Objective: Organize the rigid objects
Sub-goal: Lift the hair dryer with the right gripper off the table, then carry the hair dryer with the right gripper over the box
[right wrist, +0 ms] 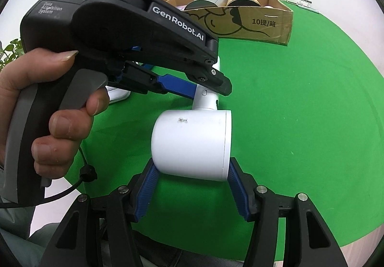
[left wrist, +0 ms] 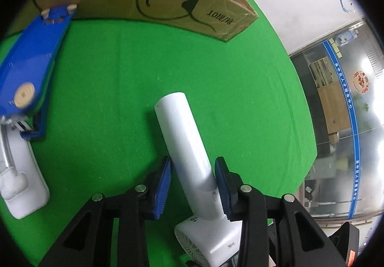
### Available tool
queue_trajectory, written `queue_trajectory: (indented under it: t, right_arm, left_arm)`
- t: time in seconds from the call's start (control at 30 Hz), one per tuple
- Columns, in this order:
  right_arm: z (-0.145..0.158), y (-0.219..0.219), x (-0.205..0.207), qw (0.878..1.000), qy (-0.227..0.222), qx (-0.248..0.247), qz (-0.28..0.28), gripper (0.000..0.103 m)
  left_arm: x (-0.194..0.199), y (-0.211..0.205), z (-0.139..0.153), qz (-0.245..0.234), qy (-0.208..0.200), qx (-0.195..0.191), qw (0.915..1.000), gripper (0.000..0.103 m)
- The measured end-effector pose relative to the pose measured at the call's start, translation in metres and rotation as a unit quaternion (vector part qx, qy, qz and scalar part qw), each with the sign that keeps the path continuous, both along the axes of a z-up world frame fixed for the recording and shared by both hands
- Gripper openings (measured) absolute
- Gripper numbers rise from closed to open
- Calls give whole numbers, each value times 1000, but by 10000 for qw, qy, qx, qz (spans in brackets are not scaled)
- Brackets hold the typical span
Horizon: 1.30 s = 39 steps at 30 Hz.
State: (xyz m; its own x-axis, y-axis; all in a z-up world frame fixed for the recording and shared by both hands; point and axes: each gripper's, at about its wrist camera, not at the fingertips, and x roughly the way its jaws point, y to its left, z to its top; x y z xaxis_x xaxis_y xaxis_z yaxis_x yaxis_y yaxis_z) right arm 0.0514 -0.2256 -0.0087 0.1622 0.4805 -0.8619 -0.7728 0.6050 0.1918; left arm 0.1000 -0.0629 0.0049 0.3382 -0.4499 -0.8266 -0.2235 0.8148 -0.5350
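at far left of the left wrist view a white tray (left wrist: 24, 185) and a blue stapler (left wrist: 28, 60) lie on the green cloth (left wrist: 120, 80). at centre the left gripper (left wrist: 193, 181) has its ribbed blue pads against the dryer (left wrist: 184, 137) handle, a smooth white plastic tube. to the right, in the right wrist view, the right gripper (right wrist: 192, 191) clamps the dryer's barrel, a glossy drum. the step looks like a two-handed lift. next it likely needs carrying, level and together, to the brown cardboard box (right wrist: 268, 24) behind, already holding rolls.
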Motion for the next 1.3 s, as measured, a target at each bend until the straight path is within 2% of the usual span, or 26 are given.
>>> queue_trajectory:
  t: [0.2, 0.4, 0.63, 0.83, 1.03, 1.3]
  right_arm:
    - [32, 9, 5, 9982, -446, 394, 24, 55]
    - [74, 40, 16, 9925, -946, 765, 126, 55]
    - [121, 86, 29, 9829, -1520, 996, 303, 55]
    - [152, 137, 51, 9739, -1889, 1199, 377, 55]
    - [169, 179, 62, 9714, -1945, 1294, 430, 55]
    - [162, 227, 73, 9768, -1686, 1201, 545, 55]
  left_arm:
    - [5, 5, 49, -59, -636, 394, 9972, 35]
    - [14, 26, 108, -18, -1325, 794, 9880, 35]
    - [31, 71, 165, 162, -1882, 864, 9782, 35]
    - [49, 110, 201, 252, -2191, 916, 9711, 35]
    - [69, 147, 222, 300, -2284, 1034, 9676, 35]
    - [91, 193, 210, 432, -2106, 948, 9720, 35]
